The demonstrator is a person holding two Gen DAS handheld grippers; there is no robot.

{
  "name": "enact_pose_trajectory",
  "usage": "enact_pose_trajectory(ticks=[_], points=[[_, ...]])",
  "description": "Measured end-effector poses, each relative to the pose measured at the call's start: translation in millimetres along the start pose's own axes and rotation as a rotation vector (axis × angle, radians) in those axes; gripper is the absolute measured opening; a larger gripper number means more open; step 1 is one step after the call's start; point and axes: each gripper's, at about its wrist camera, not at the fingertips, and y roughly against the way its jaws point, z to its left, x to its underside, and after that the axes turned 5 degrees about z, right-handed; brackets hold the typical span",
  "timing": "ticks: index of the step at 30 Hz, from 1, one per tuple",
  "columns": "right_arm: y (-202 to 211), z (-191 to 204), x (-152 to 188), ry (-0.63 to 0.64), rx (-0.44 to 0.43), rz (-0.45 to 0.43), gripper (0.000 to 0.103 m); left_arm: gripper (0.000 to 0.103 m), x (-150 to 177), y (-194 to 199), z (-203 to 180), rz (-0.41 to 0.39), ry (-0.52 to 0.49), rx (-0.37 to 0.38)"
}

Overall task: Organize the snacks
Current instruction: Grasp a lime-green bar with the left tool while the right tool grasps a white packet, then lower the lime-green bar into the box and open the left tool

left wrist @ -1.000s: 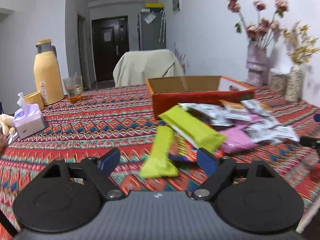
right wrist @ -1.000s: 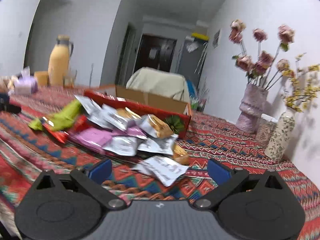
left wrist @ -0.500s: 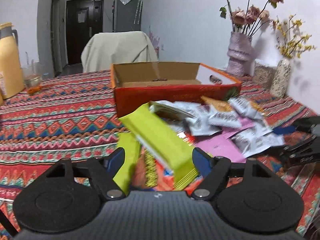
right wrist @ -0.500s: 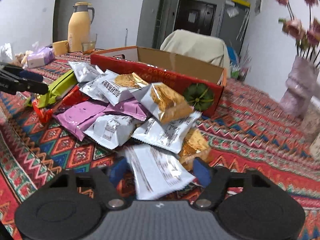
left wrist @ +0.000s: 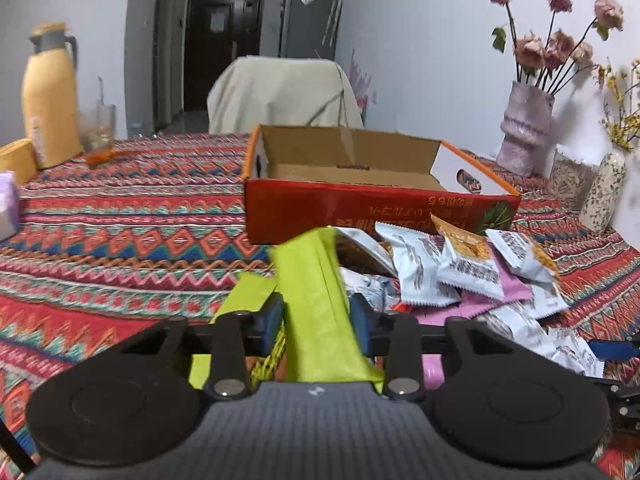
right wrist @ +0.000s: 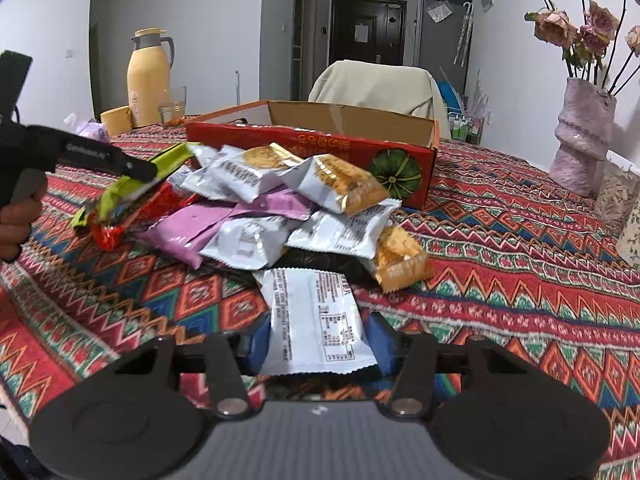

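Left tongs [left wrist: 316, 316] pinching a lime-green snack bar [left wrist: 316, 300] by its sides, bar tilted up off the table [left wrist: 120, 240], its far end aimed at the red cardboard box [left wrist: 360, 216]. Second green bar [left wrist: 244, 292] lying just left of the held one, also nr side of box. Right tongs [right wrist: 318, 338] closing on a white snack packet [right wrist: 316, 320], blue pads at both long edges, packet flat on patterned cloth at the nr edge of the snack pile [right wrist: 280, 208]. Pile heaped against box front wall: white, purple, gold-print packets, overlapping. Box open, inside looks bare w/ brown floor. Seen from right wrist cam: left tongs w/ a hand [right wrist: 16, 216] behind them, left of the box, green bar in grip above a red wrapper [right wrist: 120, 224]. Yellow thermos [right wrist: 148, 80] + glass [right wrist: 172, 110] far left of box; pink vase w/ roses [right wrist: 580, 136] to its right.
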Motion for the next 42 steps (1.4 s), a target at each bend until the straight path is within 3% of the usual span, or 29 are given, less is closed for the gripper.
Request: enact_pose_trajectory(ticks=[5,7,9,11,12,13,14,15,20,23,31,34,37,42], points=[[11.9,10.8,9.2,-0.013,-0.026,-0.007,0.056,0.011,16.9,29.8,0.0,-0.012,-0.023,0.033],[7.3,13.5,5.7,-0.005,-0.018,-0.005,0.070,0.010,20.3,31.6,-1.3,0.002,-0.023,0.038],[-0.8,16.3,2.2,0.014,-0.024,-0.014,0.067,0.010,23.8,34.4,-2.3,-0.006,-0.028,0.028],[-8.7,13.3,0.2,-0.009,-0.057,-0.013,0.061,0.014,29.9,37.6,-5.2,-0.017,-0.056,0.024],[-8.8,11.5,-0.5,-0.024,-0.062,-0.018,0.046,0.024,34.1,40.1,-6.9,-0.022,-0.079,0.023],[-6.5,11.5,-0.9,-0.028,-0.047,-0.019,0.047,0.032,37.8,42.0,-8.4,-0.030,-0.091,0.015],[-4.1,11.7,0.0,-0.033,-0.041,-0.017,0.046,0.047,41.1,43.8,-9.9,-0.036,-0.103,0.004],[1.0,11.8,2.4,-0.043,-0.044,-0.024,0.046,0.052,43.1,43.4,-11.1,-0.036,-0.106,-0.002],[27.5,19.9,14.8,-0.068,-0.018,-0.079,0.046,0.052,37.7,17.0,-9.2,-0.005,-0.070,-0.038],[43.8,26.0,18.8,-0.079,-0.023,-0.112,0.046,0.039,31.5,5.9,-1.1,0.007,-0.011,-0.007],[63.5,34.3,21.6,-0.097,-0.030,-0.151,0.045,0.038,33.8,36.4,-0.3,-0.039,0.002,0.024],[72.8,30.2,14.1,-0.114,-0.036,-0.187,0.045,0.038,19.6,49.4,3.5,-0.076,0.010,0.051],[89.9,21.0,-6.1,-0.117,-0.049,-0.252,0.045,0.038,-18.0,51.6,11.0,-0.107,-0.002,0.073],[84.7,-15.5,-90.9,-0.037,-0.019,-0.312,0.045,0.038,-111.5,10.6,8.8,-0.102,-0.054,0.059]])
